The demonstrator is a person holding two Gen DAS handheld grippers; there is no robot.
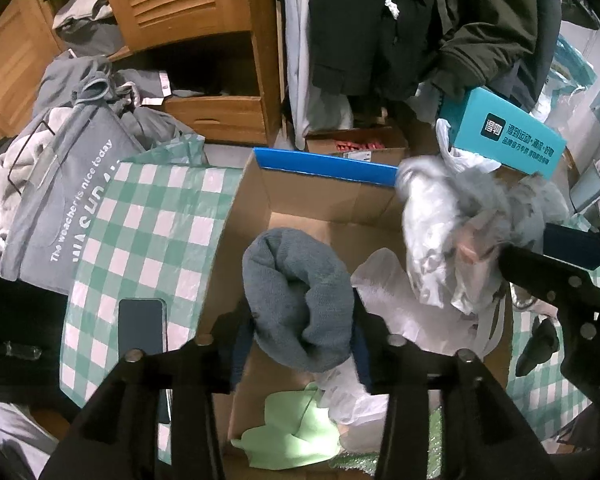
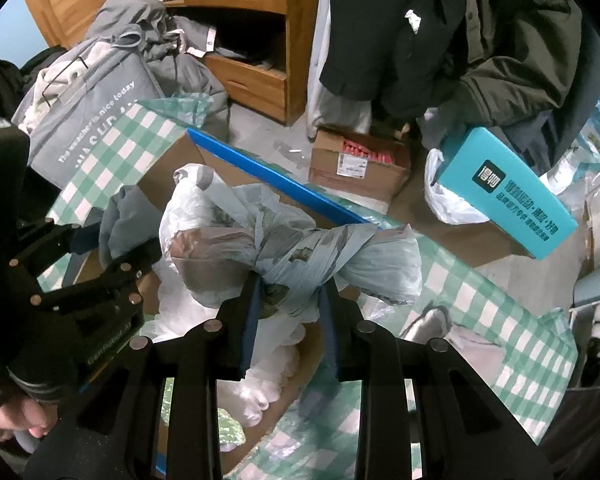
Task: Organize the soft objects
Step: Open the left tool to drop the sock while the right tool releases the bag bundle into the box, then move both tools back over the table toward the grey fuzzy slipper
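Observation:
My left gripper (image 1: 300,332) is shut on a rolled grey-blue towel (image 1: 296,296) and holds it over an open cardboard box (image 1: 320,196) with a blue flap. My right gripper (image 2: 290,312) is shut on a pale blue plastic-wrapped bundle (image 2: 292,256) and holds it above the same box (image 2: 168,164). That bundle also shows in the left wrist view (image 1: 444,232) at the right, with the right gripper's finger (image 1: 540,272) on it. Inside the box lie a light green cloth (image 1: 292,436) and white plastic wrapping (image 1: 392,304). The left gripper (image 2: 116,256) shows at the left of the right wrist view.
The box sits on a green-and-white checked sheet (image 1: 152,232). A phone (image 1: 142,328) lies on it. A grey printed bag (image 1: 68,200) of clothes is at the left. A teal box (image 1: 508,136), a small carton (image 2: 360,164), a wooden cabinet (image 1: 204,40) and hanging dark coats (image 2: 460,40) stand behind.

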